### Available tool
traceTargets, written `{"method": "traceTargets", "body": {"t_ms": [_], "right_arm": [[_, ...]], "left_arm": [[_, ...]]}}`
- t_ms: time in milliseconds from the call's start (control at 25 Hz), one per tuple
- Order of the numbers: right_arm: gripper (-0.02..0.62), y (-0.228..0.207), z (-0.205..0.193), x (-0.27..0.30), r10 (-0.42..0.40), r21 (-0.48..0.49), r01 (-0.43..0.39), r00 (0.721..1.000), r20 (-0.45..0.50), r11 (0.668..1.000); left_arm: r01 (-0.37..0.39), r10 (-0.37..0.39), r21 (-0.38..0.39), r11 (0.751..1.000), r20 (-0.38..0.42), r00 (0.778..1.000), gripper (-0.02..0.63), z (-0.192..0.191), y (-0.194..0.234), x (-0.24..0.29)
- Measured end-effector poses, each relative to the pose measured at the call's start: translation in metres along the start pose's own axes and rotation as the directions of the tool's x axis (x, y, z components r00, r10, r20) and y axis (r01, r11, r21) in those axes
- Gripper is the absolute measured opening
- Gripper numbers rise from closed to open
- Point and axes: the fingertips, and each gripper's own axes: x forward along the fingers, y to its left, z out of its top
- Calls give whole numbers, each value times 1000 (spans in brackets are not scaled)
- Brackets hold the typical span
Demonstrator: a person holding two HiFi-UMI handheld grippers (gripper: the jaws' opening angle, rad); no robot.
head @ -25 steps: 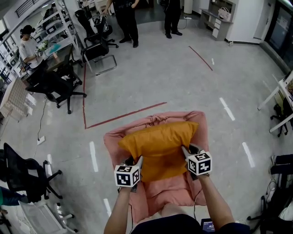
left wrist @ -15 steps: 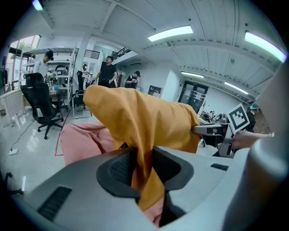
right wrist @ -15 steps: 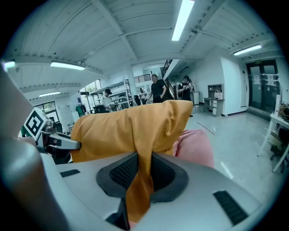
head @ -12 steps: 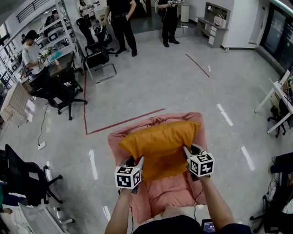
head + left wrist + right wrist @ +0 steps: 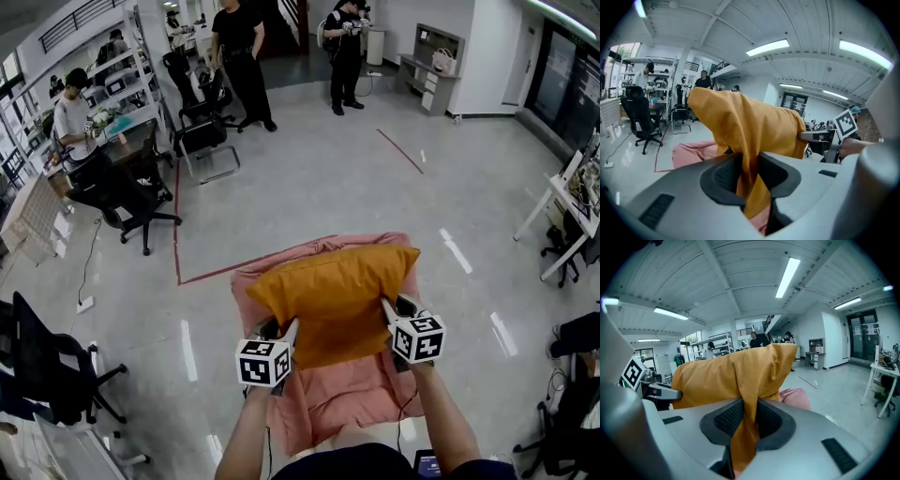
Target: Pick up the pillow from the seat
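Note:
An orange pillow hangs lifted above the pink seat, held at its two near corners. My left gripper is shut on the pillow's left corner; in the left gripper view the orange fabric is pinched between the dark pads. My right gripper is shut on the pillow's right corner, and the right gripper view shows the fabric squeezed between its pads. The pink seat shows below the pillow and again as a pink bulge behind it.
Black office chairs and shelves stand at the left. Two people stand far across the grey floor. A red tape line runs behind the seat. A white table leg is at the right.
The pillow has risen a little higher off the seat with both grippers still holding its corners. The head view has tilted up slightly.

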Motion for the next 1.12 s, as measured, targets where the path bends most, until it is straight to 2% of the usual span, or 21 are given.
{"method": "traceTargets", "body": {"t_ms": [320, 720, 1120], "right_arm": [[84, 28, 14, -39, -14, -10, 15, 999, 44, 1000], [84, 60, 12, -86, -25, 3, 24, 996, 86, 1000], [84, 93, 9, -130, -51, 5, 50, 990, 129, 999]], "left_arm": [[20, -21, 28, 999, 58, 998, 115, 12, -9, -45], [34, -41, 63, 997, 125, 991, 115, 21, -22, -96], [63, -74, 72, 995, 159, 985, 114, 14, -31, -142]]}}
